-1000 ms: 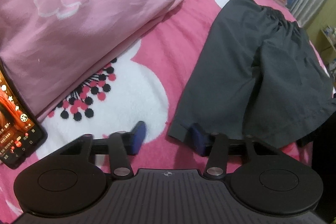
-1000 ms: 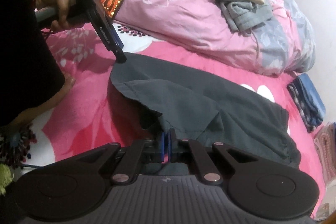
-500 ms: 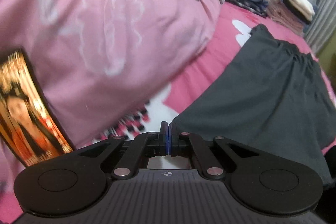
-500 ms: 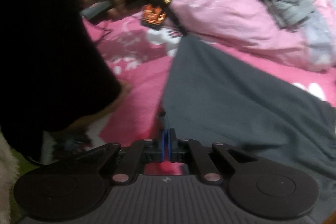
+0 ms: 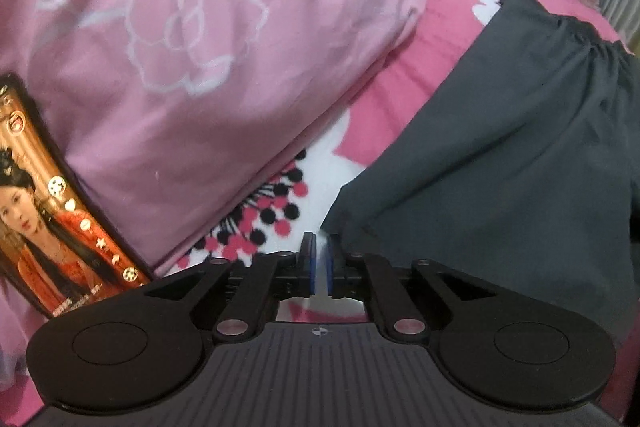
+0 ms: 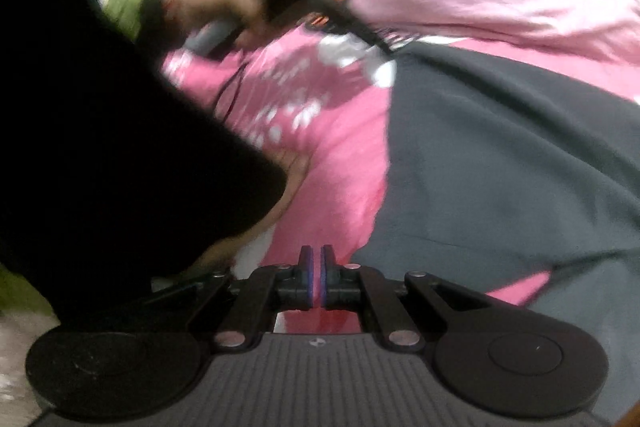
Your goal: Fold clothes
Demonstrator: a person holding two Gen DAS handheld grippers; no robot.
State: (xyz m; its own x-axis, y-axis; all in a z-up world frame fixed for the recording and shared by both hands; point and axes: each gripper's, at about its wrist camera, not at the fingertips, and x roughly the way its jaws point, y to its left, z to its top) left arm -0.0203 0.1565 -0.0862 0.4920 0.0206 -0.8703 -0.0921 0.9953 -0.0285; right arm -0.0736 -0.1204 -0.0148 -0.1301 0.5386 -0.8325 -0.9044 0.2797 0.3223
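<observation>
Phone point(image 5: 44, 211): lay propped against the quilt, far to the left of the left gripper; its screen was lit.

Pink quilt point(image 5: 208, 39): rose ahead and to the left of the left gripper, bunched on the bedsheet point(image 5: 328, 163).

Left gripper point(image 5: 319, 247): its jaws, pinched together half a second before, had just been opening and stood a narrow slit apart; nothing lay between them; the hem corner sat just beyond the right-hand pad.

Dark shorts point(image 5: 500, 147): where a second earlier one leg lay rumpled and folded over itself, the cloth was now drawn out flat ahead and to the right of the left gripper, waistband at the far end; judged, the spreading step looked finished and the first fold could follow.

Left hand point(image 6: 216, 7): seen blurred from the right wrist, up and to the left of the right gripper, gripping its tool at the shorts' far corner.

Right gripper point(image 6: 316, 259): pads all but touching, holding nothing; the near hem of the shorts, pinched a second before, lay just to its right on the sheet.
</observation>
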